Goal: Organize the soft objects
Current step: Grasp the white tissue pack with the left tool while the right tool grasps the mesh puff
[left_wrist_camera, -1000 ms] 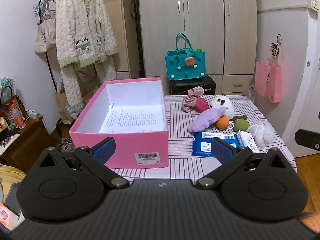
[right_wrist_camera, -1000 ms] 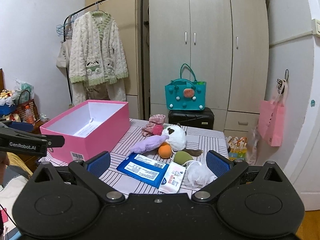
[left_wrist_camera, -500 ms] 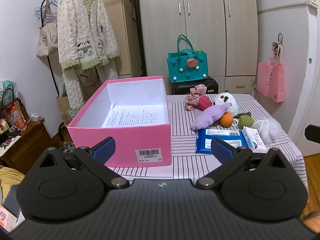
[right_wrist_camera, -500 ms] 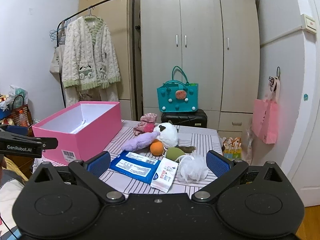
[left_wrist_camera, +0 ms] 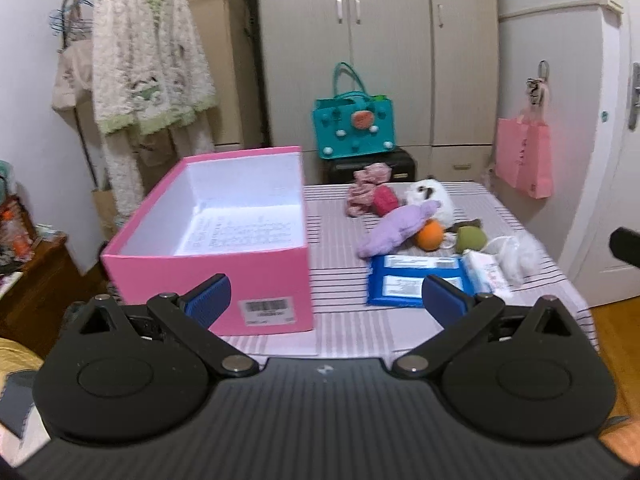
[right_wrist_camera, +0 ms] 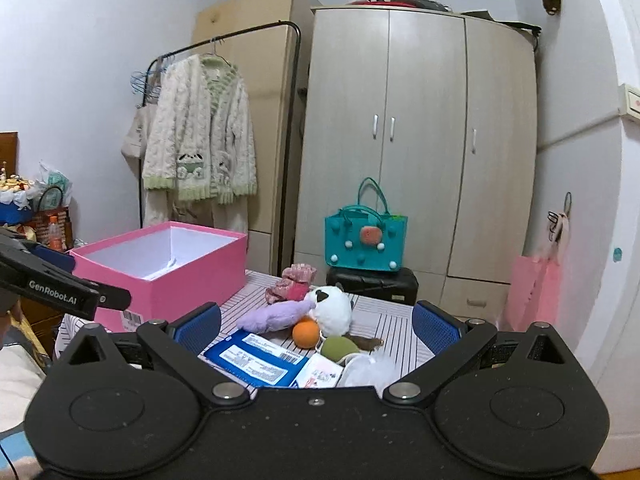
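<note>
Soft toys lay clustered on the right half of the striped table (left_wrist_camera: pixel 340 284), well apart from both grippers: purple plush (left_wrist_camera: pixel 396 228) touching orange ball (left_wrist_camera: pixel 430 236), white panda plush (left_wrist_camera: pixel 434 196) behind, pink fabric bundle (left_wrist_camera: pixel 370 188) farther back, green pouch (left_wrist_camera: pixel 470 239), white mesh puff (left_wrist_camera: pixel 516 252) near the right edge. Judged light, compressible, non-fragile; plush best pinched mid-body, puff anywhere. Ball may roll. Blue wipes pack (left_wrist_camera: pixel 416 280) flat, probably slick. Pink box (left_wrist_camera: pixel 216 264) open at left, only a paper sheet inside. Left gripper (left_wrist_camera: pixel 326 300) spread wide, empty; right gripper (right_wrist_camera: pixel 318 326) likewise released, empty. Tablecloth could bunch. Wardrobe (right_wrist_camera: pixel 420 140) behind; room cramped.
</note>
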